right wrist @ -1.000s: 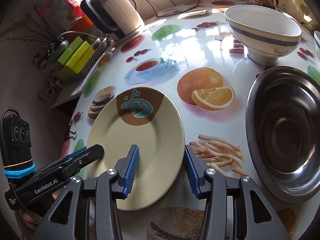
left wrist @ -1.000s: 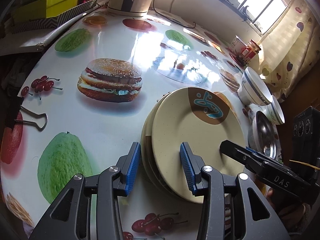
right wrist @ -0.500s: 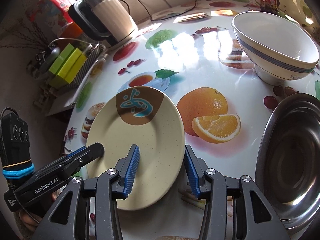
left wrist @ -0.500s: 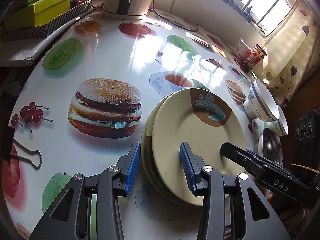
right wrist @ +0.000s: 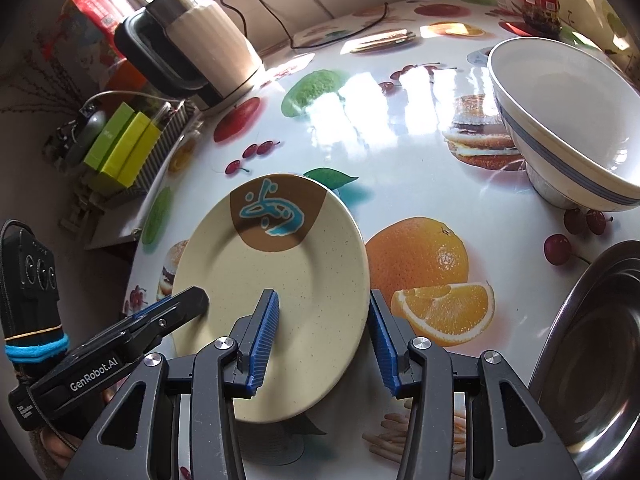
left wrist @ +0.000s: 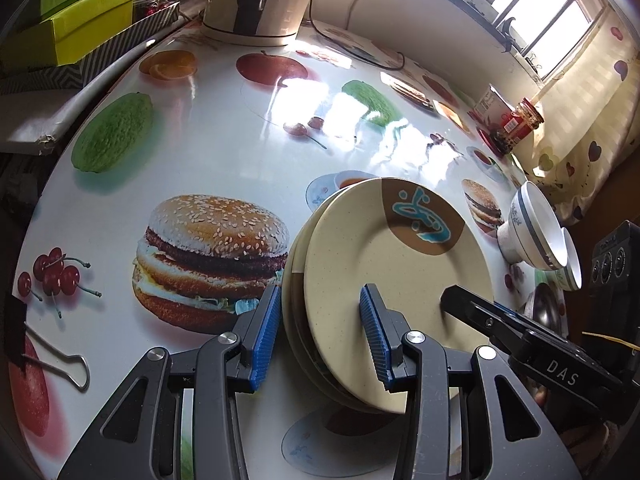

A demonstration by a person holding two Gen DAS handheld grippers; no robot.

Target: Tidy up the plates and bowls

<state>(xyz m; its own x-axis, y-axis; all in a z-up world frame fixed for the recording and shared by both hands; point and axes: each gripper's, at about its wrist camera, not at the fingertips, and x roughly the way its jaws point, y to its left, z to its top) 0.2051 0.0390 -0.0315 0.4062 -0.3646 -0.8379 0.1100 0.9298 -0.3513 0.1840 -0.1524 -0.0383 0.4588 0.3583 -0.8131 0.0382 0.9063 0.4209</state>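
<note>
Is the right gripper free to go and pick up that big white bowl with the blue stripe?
Probably not yet. The right gripper is clamped on the stack of plates, shared with the left gripper. The table between it and the white bowl looks bare.

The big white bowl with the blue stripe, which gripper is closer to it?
Right. The right gripper grips the plate stack on the side facing the striped bowl; the left gripper holds the stack's far side, farther from it.
</note>
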